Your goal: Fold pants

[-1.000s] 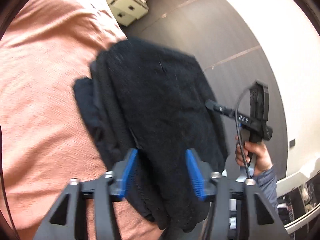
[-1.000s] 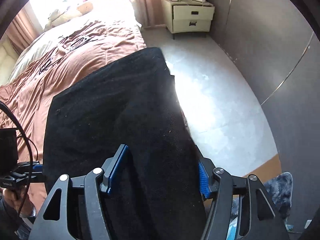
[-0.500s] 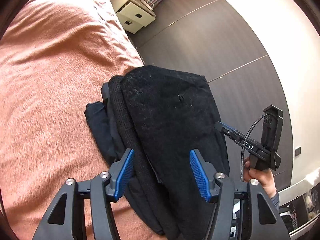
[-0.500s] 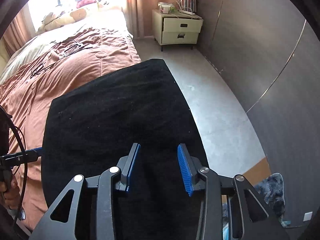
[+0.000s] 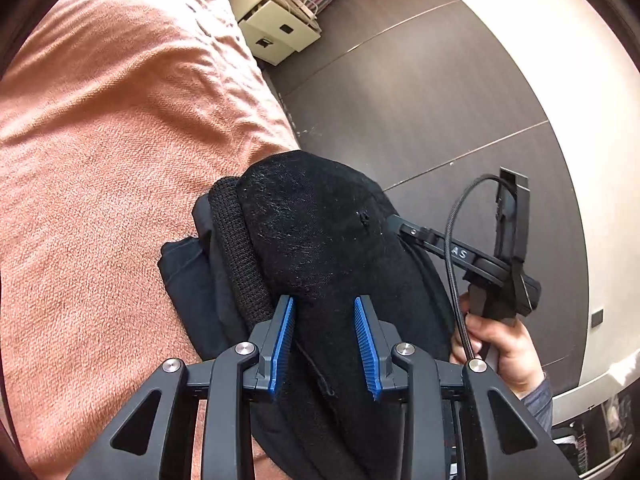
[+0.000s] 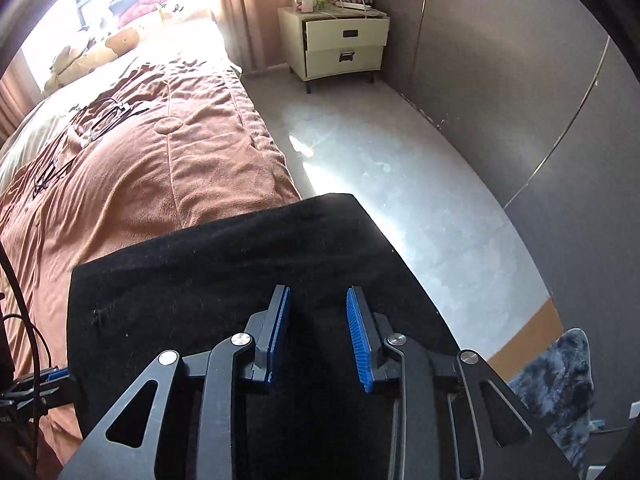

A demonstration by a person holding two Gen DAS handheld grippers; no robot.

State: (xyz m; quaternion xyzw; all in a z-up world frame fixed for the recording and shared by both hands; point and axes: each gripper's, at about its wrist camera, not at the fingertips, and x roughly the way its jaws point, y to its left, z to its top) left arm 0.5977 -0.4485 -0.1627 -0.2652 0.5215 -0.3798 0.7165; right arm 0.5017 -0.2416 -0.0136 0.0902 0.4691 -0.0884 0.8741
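Observation:
Black pants (image 5: 320, 220) lie folded in a thick stack at the edge of a pink bedspread (image 5: 100, 160). My left gripper (image 5: 324, 300) hangs low over the near end of the stack. Its blue pads are closing with black cloth between them, and a gap still shows. My right gripper (image 6: 318, 292) is over the pants (image 6: 224, 260) at the floor side. Its jaws are also closing over the cloth and stand apart. In the left wrist view, one of the right gripper's fingers (image 5: 416, 234) touches the stack's right edge, held by a hand (image 5: 496, 344).
The bedspread (image 6: 160, 168) stretches away to the left, with cables (image 6: 100, 120) lying on it. A cream nightstand (image 6: 340, 44) stands at the far wall. Pale floor (image 6: 380, 180) runs along the bed beside dark wall panels (image 5: 420, 100). A fuzzy grey rug (image 6: 560, 380) lies at lower right.
Both pairs of jaws have drawn closer together over the pants. The right gripper has shifted along the stack, and the left one has pulled back toward its near end.

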